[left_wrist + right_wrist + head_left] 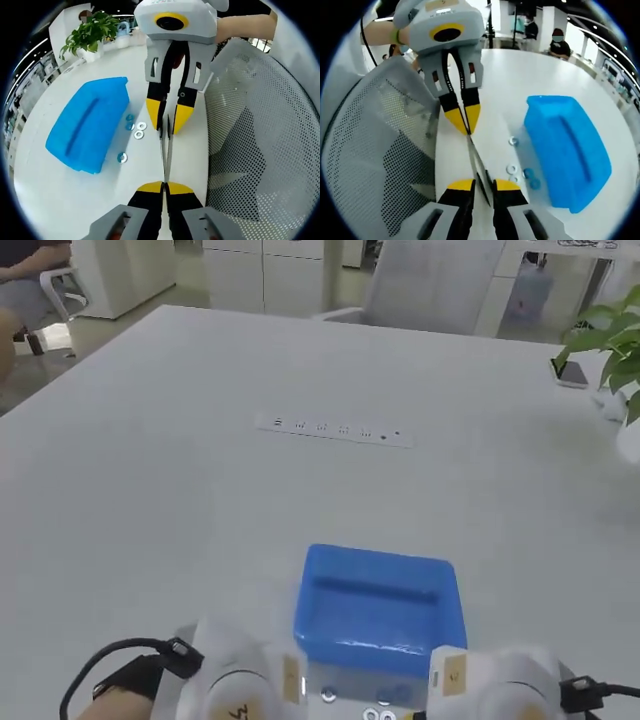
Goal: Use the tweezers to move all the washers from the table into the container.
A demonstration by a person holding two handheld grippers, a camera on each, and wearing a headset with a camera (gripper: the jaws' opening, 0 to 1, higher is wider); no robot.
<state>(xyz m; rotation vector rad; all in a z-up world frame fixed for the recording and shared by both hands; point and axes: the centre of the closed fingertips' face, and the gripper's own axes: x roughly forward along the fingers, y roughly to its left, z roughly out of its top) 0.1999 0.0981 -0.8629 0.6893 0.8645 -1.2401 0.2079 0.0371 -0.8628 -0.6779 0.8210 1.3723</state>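
Thin metal tweezers (164, 155) are stretched between my two grippers above the table's near edge. My left gripper (164, 187) is shut on their joined end. Facing it, my right gripper (485, 187) grips the spread arms (476, 160), its jaws held slightly apart by them. Each gripper shows in the other's view: the right gripper (168, 117) and the left gripper (463, 122). Several washers (139, 130) lie on the table between the tweezers and the blue container (85, 125), some blue-tinted (532, 178). From the head camera, the container (378, 605) stands just beyond two washers (329, 696).
A grey mesh chair back (250, 130) sits close behind the grippers, off the table edge. A white power strip (335, 430) lies mid-table. A potted plant (610, 340) and a phone (572, 372) are at the far right. People sit beyond the table (559, 45).
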